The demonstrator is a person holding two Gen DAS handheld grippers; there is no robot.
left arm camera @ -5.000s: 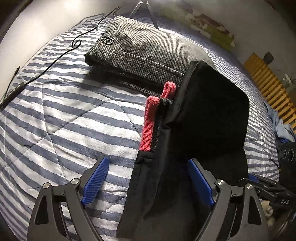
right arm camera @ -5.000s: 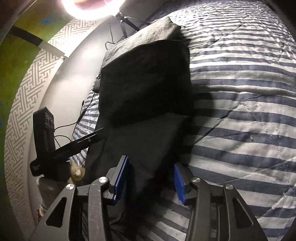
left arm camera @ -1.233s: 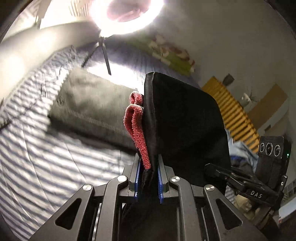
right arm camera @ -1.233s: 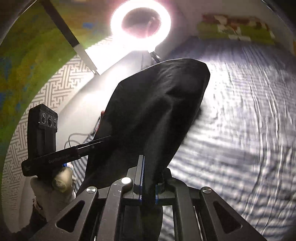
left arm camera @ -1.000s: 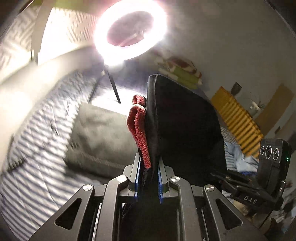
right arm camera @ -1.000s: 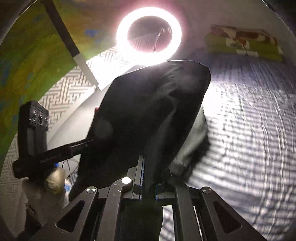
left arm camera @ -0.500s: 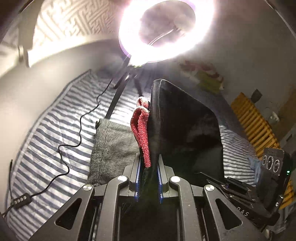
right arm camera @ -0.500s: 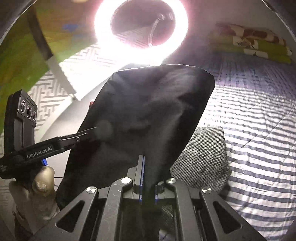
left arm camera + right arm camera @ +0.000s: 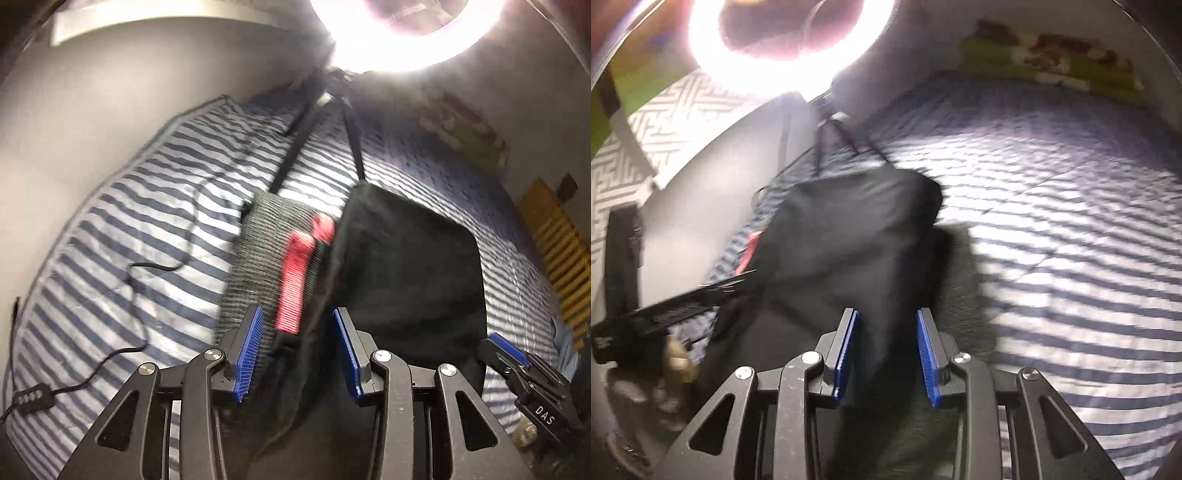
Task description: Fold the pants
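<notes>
Folded black pants (image 9: 410,266) with a red ribbed waistband (image 9: 295,280) come down onto folded grey pants (image 9: 266,251) on the striped bed. My left gripper (image 9: 297,350) is opening; the waistband edge lies between its blue pads without being pressed. In the right wrist view the black pants (image 9: 849,240) lie the same way. My right gripper (image 9: 886,350) is opening too, with the black cloth loose between its pads. The other gripper shows at the right edge (image 9: 532,384) of the left view and at the left edge (image 9: 665,314) of the right view.
A blue and white striped quilt (image 9: 129,240) covers the bed. A lit ring light (image 9: 790,40) on a tripod (image 9: 317,140) stands at the far side, its cable (image 9: 147,266) trailing across the quilt. A patterned pillow (image 9: 1052,55) lies at the head. A wooden slatted frame (image 9: 561,251) stands at right.
Both grippers came down toward the bed with the black pants and let go: their pads, clamped on the cloth before, now stand apart. The black pants have dropped onto the grey pair.
</notes>
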